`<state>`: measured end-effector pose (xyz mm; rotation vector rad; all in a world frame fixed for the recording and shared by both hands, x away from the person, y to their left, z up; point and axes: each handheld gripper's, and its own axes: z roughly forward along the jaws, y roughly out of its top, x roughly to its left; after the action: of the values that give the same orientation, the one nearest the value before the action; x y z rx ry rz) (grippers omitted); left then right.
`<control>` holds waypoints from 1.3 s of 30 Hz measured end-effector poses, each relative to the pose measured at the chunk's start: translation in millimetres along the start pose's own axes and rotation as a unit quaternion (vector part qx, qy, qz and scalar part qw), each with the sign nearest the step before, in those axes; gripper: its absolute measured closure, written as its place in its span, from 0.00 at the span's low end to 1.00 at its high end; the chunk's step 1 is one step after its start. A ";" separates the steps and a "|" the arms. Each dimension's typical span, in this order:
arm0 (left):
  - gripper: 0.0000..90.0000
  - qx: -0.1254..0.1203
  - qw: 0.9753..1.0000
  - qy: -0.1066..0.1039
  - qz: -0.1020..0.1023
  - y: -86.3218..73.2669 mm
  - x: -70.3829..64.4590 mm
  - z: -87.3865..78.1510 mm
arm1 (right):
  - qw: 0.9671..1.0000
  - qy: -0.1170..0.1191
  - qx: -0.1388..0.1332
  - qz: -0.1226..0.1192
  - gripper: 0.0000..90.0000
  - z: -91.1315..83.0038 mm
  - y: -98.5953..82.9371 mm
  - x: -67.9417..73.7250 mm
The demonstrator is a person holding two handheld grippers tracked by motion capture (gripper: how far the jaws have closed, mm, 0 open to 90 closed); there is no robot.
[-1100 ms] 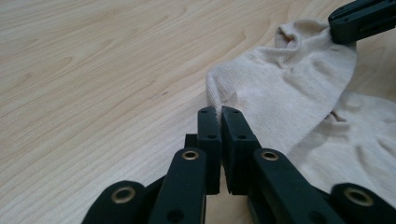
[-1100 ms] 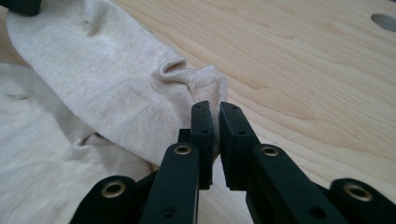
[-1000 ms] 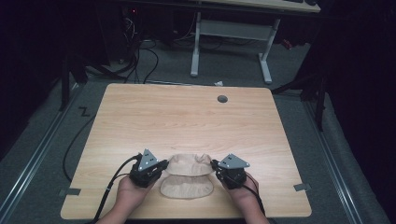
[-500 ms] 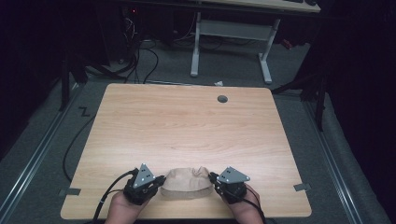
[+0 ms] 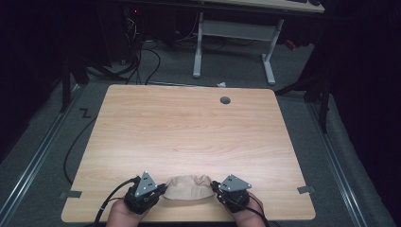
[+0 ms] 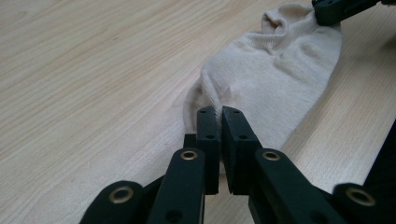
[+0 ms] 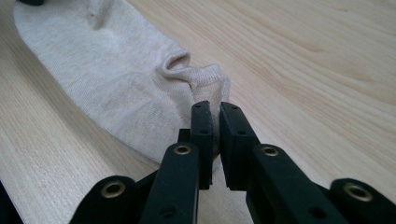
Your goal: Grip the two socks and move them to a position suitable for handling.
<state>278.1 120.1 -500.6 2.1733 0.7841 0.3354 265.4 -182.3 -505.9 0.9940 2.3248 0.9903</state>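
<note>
Both tools sit low at the near edge of the pale wood-grain worktop [image 5: 189, 132], with one small beige knitted ankle sock [image 5: 188, 187] stretched between them. The left hand-held gripper [image 5: 158, 190] has its two black jaws pressed nearly together on one end of the sock; in the left gripper view a fold of the ribbed fabric [image 6: 266, 79] rises straight out from between the jaw tips, so that end reads as pinched. The right hand-held gripper [image 5: 216, 188] does the same at the opposite end: in the right gripper view the jaws stand close with the bunched cuff [image 7: 196, 77] caught at their tips. The sock lies flat on the worktop along most of its length, touching the wood, with a small pucker near the right-hand end. Judgement: the grasping stage looks complete, both ends secured, and the sock is partly drawn out between the two grips. Still to do, as far as can be read here, is whatever smoothing, folding or placing the work calls for; no fold is visible yet. The rest of the worktop carries nothing but a round grey grommet [image 5: 225, 100] near the far edge.
</note>
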 end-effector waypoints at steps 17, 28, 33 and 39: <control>0.81 0.042 0.999 0.003 -0.010 -7.0 11.5 21.7 | 0.999 0.001 0.044 0.002 0.90 19.2 -4.1 -5.7; 0.62 -0.003 1.000 0.017 -0.019 -1.4 17.2 11.7 | 0.999 0.010 -0.009 0.035 0.74 10.7 2.4 -17.2; 0.58 -0.021 0.999 0.029 -0.022 -0.5 28.7 6.9 | 0.999 -0.006 -0.022 0.050 0.70 9.5 2.7 -29.5; 0.56 -0.036 0.997 0.062 -0.038 -2.8 53.5 2.9 | 0.996 -0.031 -0.027 0.075 0.65 11.4 -1.9 -51.5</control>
<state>319.7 153.7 -505.4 2.0646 0.9065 0.4569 305.2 -216.7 -509.7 1.1747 2.1874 1.0592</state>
